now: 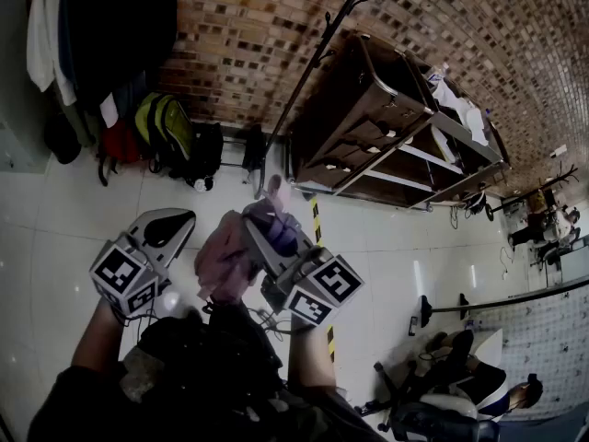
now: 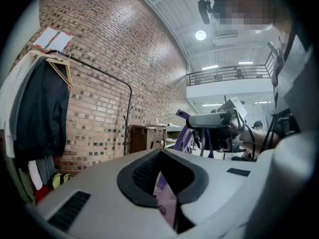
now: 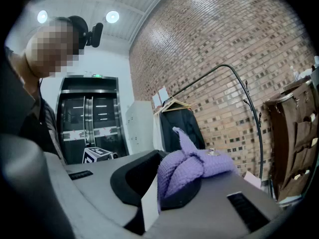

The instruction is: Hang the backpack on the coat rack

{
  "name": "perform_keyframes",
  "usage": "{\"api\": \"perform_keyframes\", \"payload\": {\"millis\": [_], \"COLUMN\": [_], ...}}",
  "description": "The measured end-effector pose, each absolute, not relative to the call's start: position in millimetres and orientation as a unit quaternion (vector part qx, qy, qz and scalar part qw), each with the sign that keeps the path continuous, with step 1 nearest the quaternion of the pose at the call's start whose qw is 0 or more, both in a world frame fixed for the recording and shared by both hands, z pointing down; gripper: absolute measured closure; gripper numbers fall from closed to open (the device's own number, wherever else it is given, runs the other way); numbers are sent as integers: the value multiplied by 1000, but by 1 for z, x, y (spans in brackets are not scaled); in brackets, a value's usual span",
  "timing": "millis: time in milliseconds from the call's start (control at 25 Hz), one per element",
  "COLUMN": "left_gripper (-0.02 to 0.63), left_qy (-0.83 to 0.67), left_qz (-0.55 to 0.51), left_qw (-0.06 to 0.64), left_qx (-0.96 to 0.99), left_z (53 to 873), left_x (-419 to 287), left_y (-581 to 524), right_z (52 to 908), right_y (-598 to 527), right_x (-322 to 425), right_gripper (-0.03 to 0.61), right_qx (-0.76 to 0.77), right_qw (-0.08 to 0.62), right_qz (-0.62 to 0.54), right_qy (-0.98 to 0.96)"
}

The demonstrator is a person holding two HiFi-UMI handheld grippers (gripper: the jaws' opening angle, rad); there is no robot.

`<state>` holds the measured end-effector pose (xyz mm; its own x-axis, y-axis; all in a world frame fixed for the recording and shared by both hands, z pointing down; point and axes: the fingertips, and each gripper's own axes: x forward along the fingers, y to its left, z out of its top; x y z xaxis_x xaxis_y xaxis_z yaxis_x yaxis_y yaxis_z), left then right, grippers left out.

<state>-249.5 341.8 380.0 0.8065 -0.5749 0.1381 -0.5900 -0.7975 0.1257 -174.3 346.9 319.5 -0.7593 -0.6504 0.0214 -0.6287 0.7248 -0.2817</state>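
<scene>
The left hand-held gripper (image 2: 167, 193) and right hand-held gripper (image 3: 160, 193) each clamped the purple knitted backpack (image 1: 225, 256), holding it up toward the far coat rack (image 1: 298, 99), seemingly to hook it

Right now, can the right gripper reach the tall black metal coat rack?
Probably not yet: right gripper, shut on the lilac knitted backpack, is well short of the coat rack; only floor between.

L gripper (image 1: 164, 233) & R gripper (image 1: 276, 239) were raised side by side w/ a pink-purple backpack (image 1: 224, 261) bunched btwn them, its fabric at R's tip. Beyond: coat rack (image 1: 296, 95) by brick wall (image 1: 248, 35), brown cabinet (image 1: 354, 122) on its right, bags (image 1: 170, 132) on white floor (image 1: 64, 219).
</scene>
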Motion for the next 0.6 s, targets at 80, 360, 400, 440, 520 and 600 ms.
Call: {"api": "perform_keyframes", "payload": {"millis": [80, 360, 400, 440, 520, 600], "left_gripper": [580, 580, 580, 580, 580, 580], "left_qy": [-314, -331, -335, -339, -344, -351], "left_qz": [47, 76, 75, 73, 81, 90], "left_qw": [81, 85, 86, 86, 85, 85], "left_qx": [945, 937, 935, 934, 931, 928], "left_z": [382, 406, 407, 408, 410, 411], "left_x": [-250, -231, -226, -220, -207, -192], "left_y": [335, 292, 277, 261, 233, 207], "right_z": [327, 361, 362, 364, 365, 362], "right_y": [339, 291, 277, 263, 236, 209], "right_x": [-172, -153, -148, -141, -127, -113], "right_gripper": [569, 569, 569, 569, 569, 569], "right_qx": [-342, -323, -320, -316, -307, -299], "right_qw": [40, 33, 33, 32, 29, 35], "right_qz": [-147, -166, -169, -171, -175, -171], "right_qy": [927, 931, 932, 933, 935, 938]}}
